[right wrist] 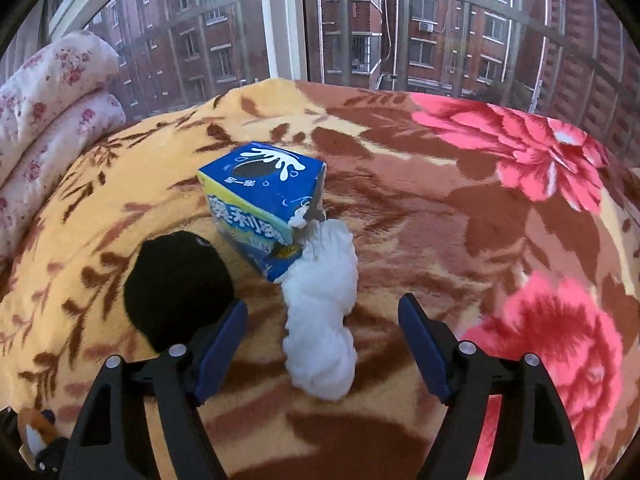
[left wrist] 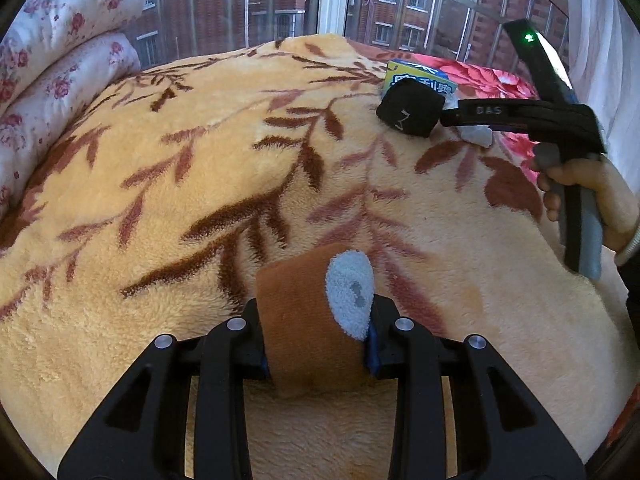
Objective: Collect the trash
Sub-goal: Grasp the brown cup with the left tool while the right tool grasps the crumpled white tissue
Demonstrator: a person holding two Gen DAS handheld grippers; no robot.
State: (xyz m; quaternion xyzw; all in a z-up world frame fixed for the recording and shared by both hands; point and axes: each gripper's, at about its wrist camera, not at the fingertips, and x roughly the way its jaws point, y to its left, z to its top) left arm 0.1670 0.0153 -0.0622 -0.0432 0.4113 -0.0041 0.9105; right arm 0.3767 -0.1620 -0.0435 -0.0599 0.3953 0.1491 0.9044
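Note:
My left gripper (left wrist: 316,338) is shut on a brown sock with a light-blue patch (left wrist: 312,320), held just above the blanket. My right gripper (right wrist: 322,332) is open, its jaws on either side of a crumpled white tissue (right wrist: 320,320) lying on the blanket. The tissue touches a blue and yellow cardboard box (right wrist: 260,204) just beyond it. A black rolled sock (right wrist: 176,284) lies left of the right gripper's left finger (right wrist: 224,340). In the left wrist view the right gripper (left wrist: 520,116) is at the far right, beside the black sock (left wrist: 410,114) and the box (left wrist: 420,78).
A tan blanket with brown leaves (left wrist: 200,180) and pink flowers (right wrist: 540,152) covers the bed. A folded floral quilt (left wrist: 52,60) is piled at the far left. A barred window (right wrist: 360,20) stands behind the bed.

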